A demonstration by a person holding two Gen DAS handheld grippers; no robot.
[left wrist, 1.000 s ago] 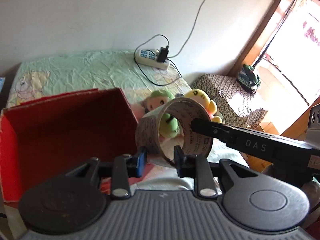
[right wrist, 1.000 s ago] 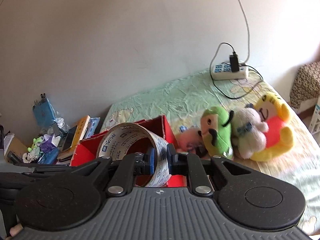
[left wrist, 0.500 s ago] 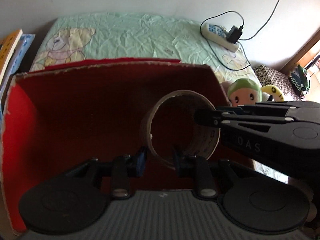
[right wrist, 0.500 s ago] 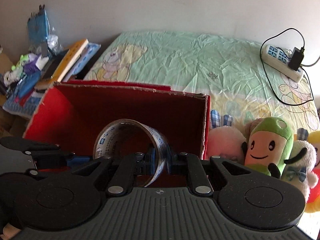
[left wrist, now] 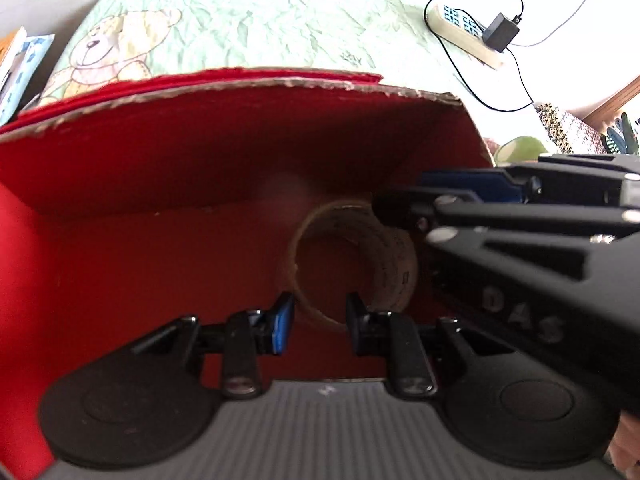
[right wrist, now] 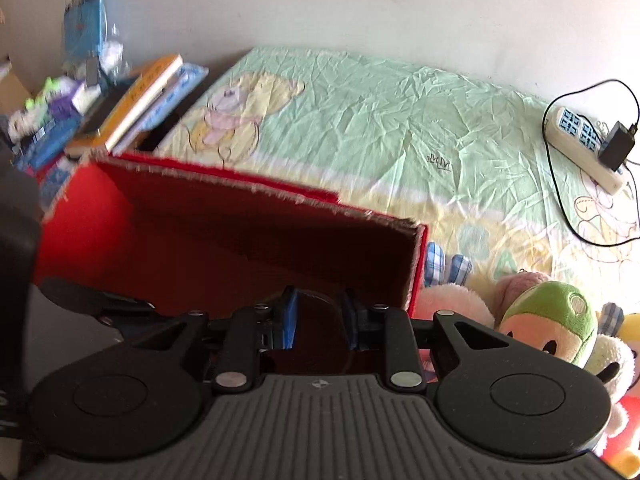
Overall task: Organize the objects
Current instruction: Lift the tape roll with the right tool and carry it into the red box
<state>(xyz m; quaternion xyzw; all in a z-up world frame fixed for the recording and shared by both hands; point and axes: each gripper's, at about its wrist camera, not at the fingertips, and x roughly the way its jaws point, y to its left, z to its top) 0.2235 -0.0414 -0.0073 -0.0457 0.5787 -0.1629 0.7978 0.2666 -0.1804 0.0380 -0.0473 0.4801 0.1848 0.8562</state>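
left wrist: left gripper (left wrist: 318,316) pinches tape roll (left wrist: 354,258) inside red box (left wrist: 224,148)

On the side of my right gripper (left wrist: 400,196), which reaches in just right of my left tool's fingers, raised letters read "DAS". Print runs along the inside of the tape roll (left wrist: 354,258) directly ahead of my left fingers, too blurred to read. A small dark mark sits on the bed sheet (right wrist: 400,128) well beyond my right tool; I cannot make it out.
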